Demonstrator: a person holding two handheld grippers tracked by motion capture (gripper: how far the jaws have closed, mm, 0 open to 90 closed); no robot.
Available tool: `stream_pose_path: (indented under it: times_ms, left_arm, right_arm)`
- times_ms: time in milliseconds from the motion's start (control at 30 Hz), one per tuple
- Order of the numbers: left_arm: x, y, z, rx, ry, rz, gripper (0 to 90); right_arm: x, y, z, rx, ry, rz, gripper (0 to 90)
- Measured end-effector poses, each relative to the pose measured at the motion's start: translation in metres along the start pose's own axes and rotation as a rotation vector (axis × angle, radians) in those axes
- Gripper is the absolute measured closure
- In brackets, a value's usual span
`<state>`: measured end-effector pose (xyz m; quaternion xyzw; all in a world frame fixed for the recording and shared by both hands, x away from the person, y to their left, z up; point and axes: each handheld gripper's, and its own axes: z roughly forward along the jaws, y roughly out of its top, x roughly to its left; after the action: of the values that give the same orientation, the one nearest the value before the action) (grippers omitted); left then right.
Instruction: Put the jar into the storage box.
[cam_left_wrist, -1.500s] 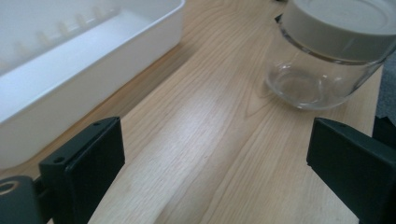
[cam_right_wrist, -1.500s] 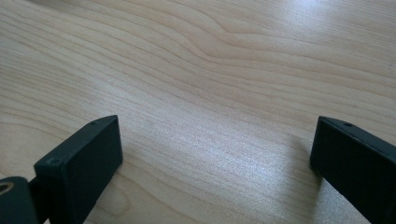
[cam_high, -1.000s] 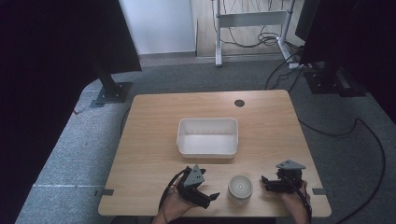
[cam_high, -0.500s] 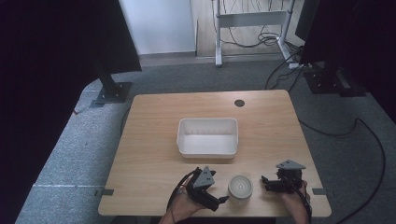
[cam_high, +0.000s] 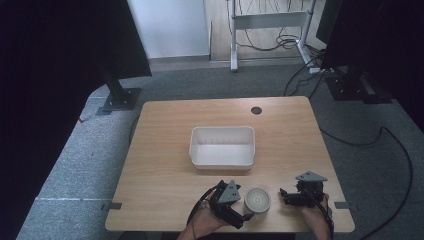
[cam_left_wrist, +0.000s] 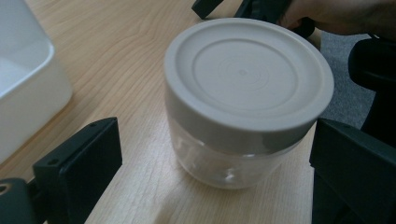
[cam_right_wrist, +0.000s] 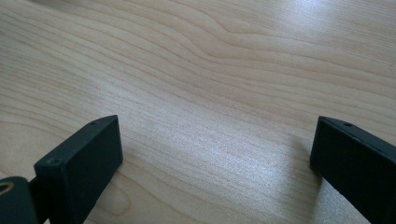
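Note:
A small clear jar with a grey-white lid (cam_high: 257, 199) (cam_left_wrist: 243, 93) stands on the wooden table (cam_high: 165, 150) near its front edge. My left gripper (cam_high: 246, 210) (cam_left_wrist: 215, 163) is open around the jar, one jaw on each side, neither pressing on it. To the right of the jar, my right gripper (cam_high: 286, 196) (cam_right_wrist: 215, 158) is open over bare wood, nothing between its jaws. In the left gripper view the other gripper (cam_left_wrist: 261, 9) and the hand (cam_left_wrist: 336, 14) that holds it lie just beyond the jar.
A white rectangular bin (cam_high: 222, 146) (cam_left_wrist: 23, 79) sits empty at the table's centre, just behind the jar. A dark round hole (cam_high: 256, 110) marks the far edge. Dark stands and cables lie on the grey floor around.
My left gripper has moved right along the front edge until its jaws straddle the jar. The right gripper has stayed where it was.

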<state>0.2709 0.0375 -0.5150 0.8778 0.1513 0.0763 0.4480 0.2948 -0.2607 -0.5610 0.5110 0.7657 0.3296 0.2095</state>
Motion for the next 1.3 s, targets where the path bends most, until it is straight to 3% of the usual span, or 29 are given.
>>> stream_pose_path:
  times_ms: [433, 900, 1300]
  left_arm:
    - [-0.008, 0.001, 0.022, 0.020, -0.017, 0.010, 3.5]
    - [-0.013, 0.006, 0.043, 0.042, 0.018, 0.020, 8.3]
    - [-0.014, 0.005, 0.042, 0.033, 0.044, 0.028, 9.7]
  right_arm:
    - [0.000, 0.000, 0.000, 0.000, 0.000, -0.001, 1.8]
    - [0.000, 0.000, 0.000, 0.000, 0.002, -0.002, 1.8]
    - [0.000, 0.000, 0.000, 0.000, 0.003, -0.003, 1.8]
